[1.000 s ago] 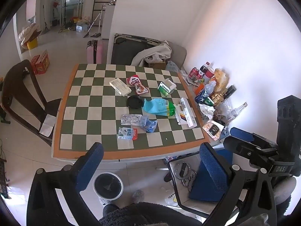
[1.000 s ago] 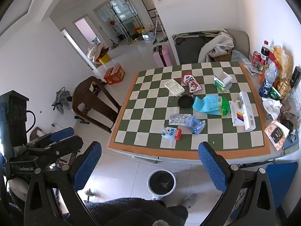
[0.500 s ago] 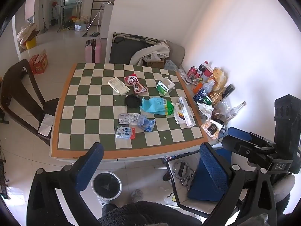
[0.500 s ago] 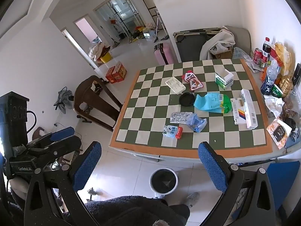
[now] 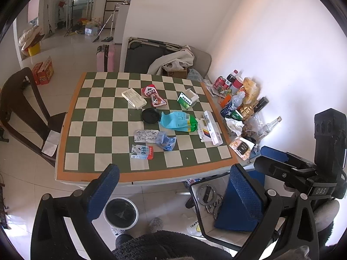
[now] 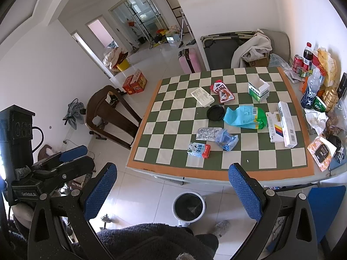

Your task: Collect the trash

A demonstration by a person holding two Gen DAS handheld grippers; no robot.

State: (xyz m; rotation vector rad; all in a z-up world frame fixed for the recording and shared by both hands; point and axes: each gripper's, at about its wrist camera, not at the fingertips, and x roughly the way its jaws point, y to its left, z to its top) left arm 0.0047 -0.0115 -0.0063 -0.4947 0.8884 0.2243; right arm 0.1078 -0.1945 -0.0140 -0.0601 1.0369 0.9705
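Trash lies on a green-and-white checkered table (image 5: 95, 151) (image 6: 164, 151): a blue-green bag (image 5: 179, 122) (image 6: 245, 118), a black lid (image 5: 150, 115) (image 6: 215, 113), a small milk carton (image 5: 142, 152) (image 6: 198, 150), a crumpled blue wrapper (image 5: 166, 140) (image 6: 226, 139), a blister pack (image 5: 145, 134), red snack wrappers (image 5: 153, 95) (image 6: 222, 91), white and green boxes (image 5: 187, 98). A white bin (image 5: 120, 212) (image 6: 188, 205) stands on the floor below the near table edge. My left gripper (image 5: 173, 195) and right gripper (image 6: 173, 192) are open, empty, held high in front of the table.
Bottles, cans and snack bags (image 5: 238, 104) crowd the table's right edge by the wall. A dark wooden chair (image 5: 23, 112) stands at the left. A blue stool (image 5: 238, 212) and metal weights sit on the floor at the right. A folding cot stands behind the table.
Both grippers have drawn back and up a little, so the table looks slightly smaller and farther. Nothing on the table has moved.
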